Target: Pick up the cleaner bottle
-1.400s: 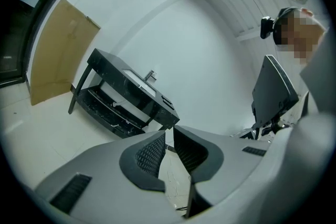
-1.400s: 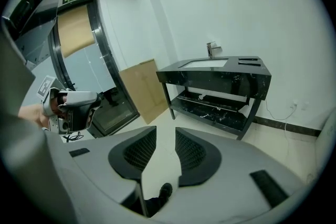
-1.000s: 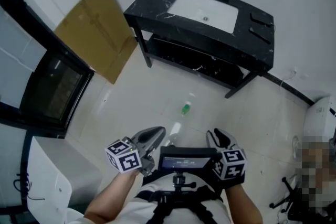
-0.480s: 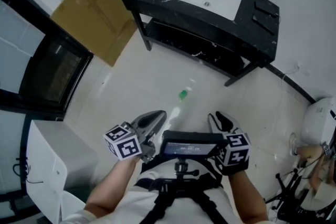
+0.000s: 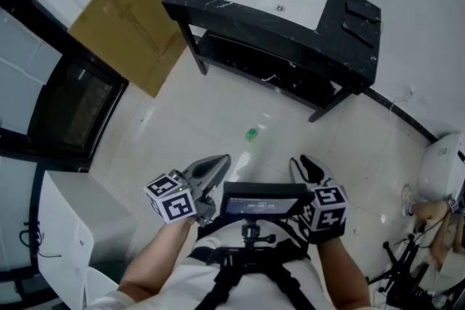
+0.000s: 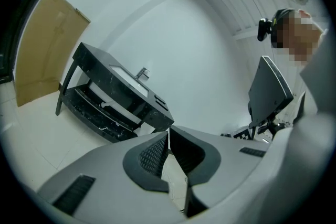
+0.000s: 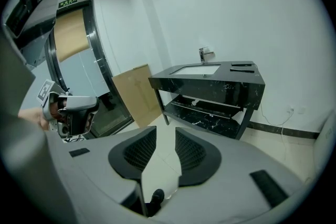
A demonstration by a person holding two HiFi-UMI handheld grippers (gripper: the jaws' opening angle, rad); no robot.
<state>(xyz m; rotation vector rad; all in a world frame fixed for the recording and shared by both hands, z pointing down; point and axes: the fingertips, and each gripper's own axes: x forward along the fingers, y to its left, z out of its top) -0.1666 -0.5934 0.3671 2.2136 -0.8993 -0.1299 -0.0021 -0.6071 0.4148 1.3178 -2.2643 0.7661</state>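
The cleaner bottle [image 5: 251, 133], small with a green top, stands on the pale tiled floor in the head view, well ahead of both grippers. My left gripper [image 5: 220, 162] is held low at the left. In the left gripper view the left gripper [image 6: 169, 135] has its pads touching; its jaws have just been closing with nothing between them. My right gripper [image 5: 306, 163] is held level with it at the right. In the right gripper view the right gripper [image 7: 165, 131] is open, with bare floor showing through the gap. Neither gripper view shows the bottle.
A black marble vanity [image 5: 349, 47] with a white sink and a lower shelf stands against the far wall. A cardboard sheet [image 5: 123, 25] leans at the left, beside a dark glass door [image 5: 73, 109]. A white box [image 5: 65, 229] stands near left, and a white fixture [image 5: 439, 167] at the right.
The head view has shifted, so the bottle and the vanity sit slightly higher in the picture. Both grippers keep their places in front of the body.
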